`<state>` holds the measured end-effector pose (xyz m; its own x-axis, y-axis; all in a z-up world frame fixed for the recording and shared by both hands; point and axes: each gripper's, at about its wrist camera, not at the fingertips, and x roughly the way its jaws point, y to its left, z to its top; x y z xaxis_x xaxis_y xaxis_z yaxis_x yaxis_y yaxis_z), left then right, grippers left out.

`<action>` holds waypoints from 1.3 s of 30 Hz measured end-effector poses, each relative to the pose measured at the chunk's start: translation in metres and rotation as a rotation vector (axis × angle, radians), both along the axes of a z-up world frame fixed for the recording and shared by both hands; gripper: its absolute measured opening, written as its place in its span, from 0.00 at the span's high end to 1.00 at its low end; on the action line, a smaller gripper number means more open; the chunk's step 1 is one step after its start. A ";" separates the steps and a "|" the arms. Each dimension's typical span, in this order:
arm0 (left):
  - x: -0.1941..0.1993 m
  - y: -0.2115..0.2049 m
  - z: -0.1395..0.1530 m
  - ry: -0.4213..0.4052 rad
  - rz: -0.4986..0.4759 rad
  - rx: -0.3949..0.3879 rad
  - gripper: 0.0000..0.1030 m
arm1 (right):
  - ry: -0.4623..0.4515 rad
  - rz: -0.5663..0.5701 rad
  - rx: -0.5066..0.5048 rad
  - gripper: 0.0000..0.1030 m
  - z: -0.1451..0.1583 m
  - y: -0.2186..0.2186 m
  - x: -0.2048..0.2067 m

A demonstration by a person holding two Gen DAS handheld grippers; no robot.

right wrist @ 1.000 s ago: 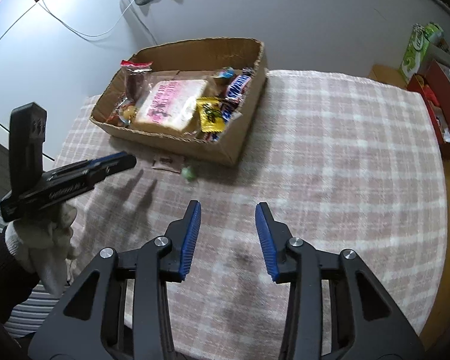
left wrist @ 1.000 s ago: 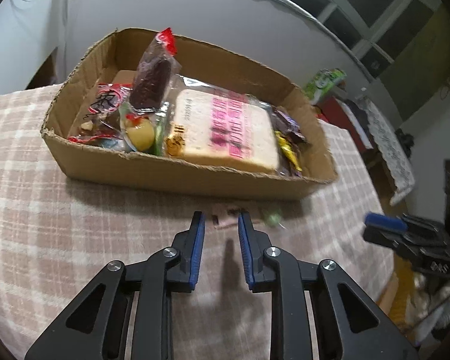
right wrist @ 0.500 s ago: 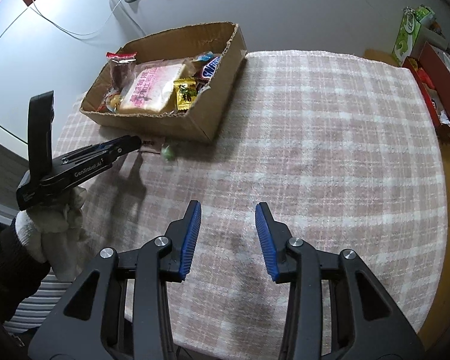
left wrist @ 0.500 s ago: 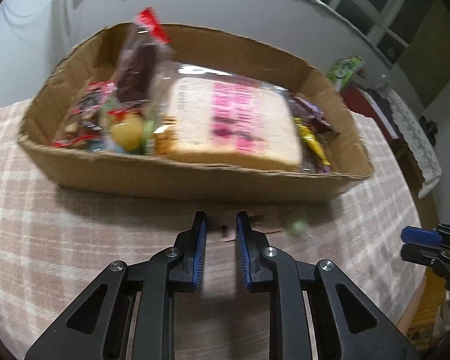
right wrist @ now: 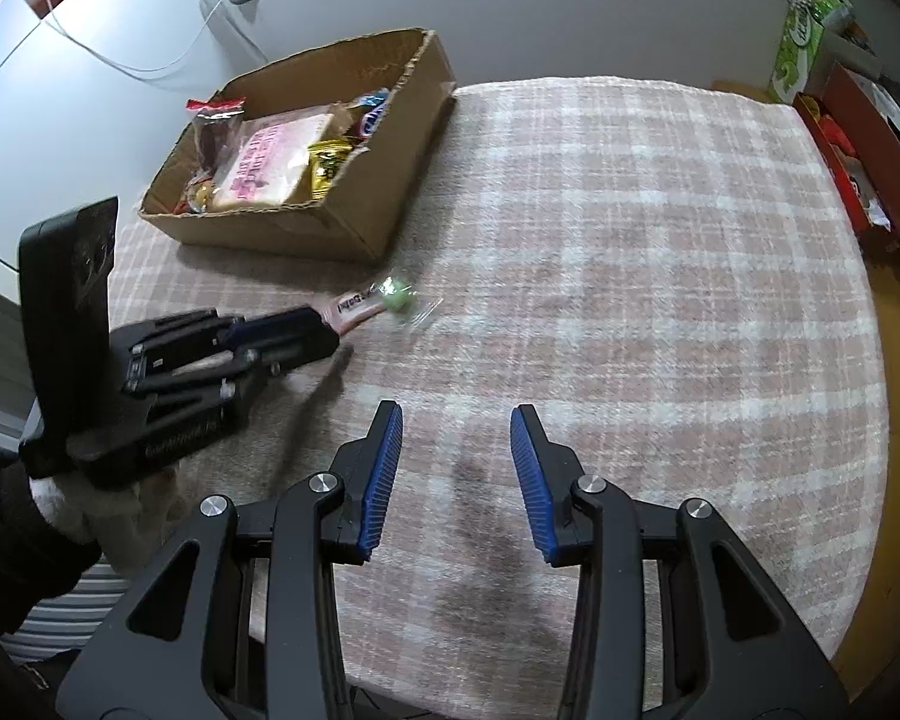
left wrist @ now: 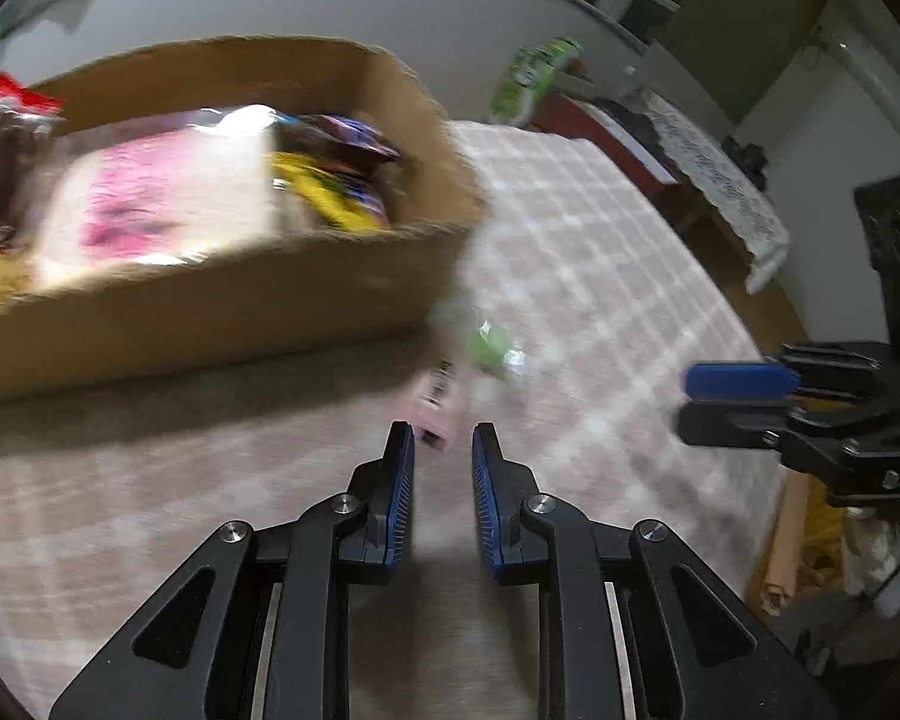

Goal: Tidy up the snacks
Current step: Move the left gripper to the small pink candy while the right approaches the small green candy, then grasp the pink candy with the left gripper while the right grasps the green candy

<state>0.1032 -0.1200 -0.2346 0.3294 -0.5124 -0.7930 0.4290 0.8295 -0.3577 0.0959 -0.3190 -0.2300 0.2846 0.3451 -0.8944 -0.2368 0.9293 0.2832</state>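
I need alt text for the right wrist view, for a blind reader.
The left tool reaches a pink packet lying beside a green candy on a plaid cloth. Behind them stands a cardboard box of snacks; the right tool is open and empty in front.

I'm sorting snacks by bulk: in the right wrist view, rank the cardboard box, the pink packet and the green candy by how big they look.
1. cardboard box, largest by far
2. pink packet, partly hidden by the left gripper
3. green candy, smallest

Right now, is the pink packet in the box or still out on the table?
Out. The pink packet lies on the checked cloth in front of the box, beside a green candy, at the left gripper tips.
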 end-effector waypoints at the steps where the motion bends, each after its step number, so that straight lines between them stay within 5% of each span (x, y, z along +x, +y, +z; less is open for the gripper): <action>1: -0.002 -0.005 0.001 0.002 -0.029 0.002 0.82 | 0.002 -0.006 0.001 0.62 -0.001 -0.002 0.000; 4: -0.012 -0.014 0.007 -0.016 -0.065 0.025 0.82 | -0.003 -0.015 0.007 0.62 0.000 -0.007 0.002; 8: -0.011 -0.001 0.020 -0.051 0.005 0.017 0.82 | -0.019 0.015 0.019 0.62 0.002 -0.007 0.009; 30: 0.002 -0.012 0.011 -0.082 0.139 0.042 0.77 | -0.078 0.380 0.014 0.62 -0.027 0.049 0.071; 34: 0.001 -0.019 0.007 -0.091 0.132 0.077 0.77 | -0.078 0.408 -0.019 0.75 -0.034 0.051 0.073; 39: 0.005 -0.027 0.004 -0.100 0.131 0.110 0.70 | -0.093 0.436 -0.002 0.78 -0.035 0.046 0.074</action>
<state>0.1078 -0.1468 -0.2302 0.4674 -0.3721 -0.8019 0.3434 0.9123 -0.2232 0.1696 -0.2734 -0.2649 0.1924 0.4488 -0.8727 -0.6315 0.7373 0.2400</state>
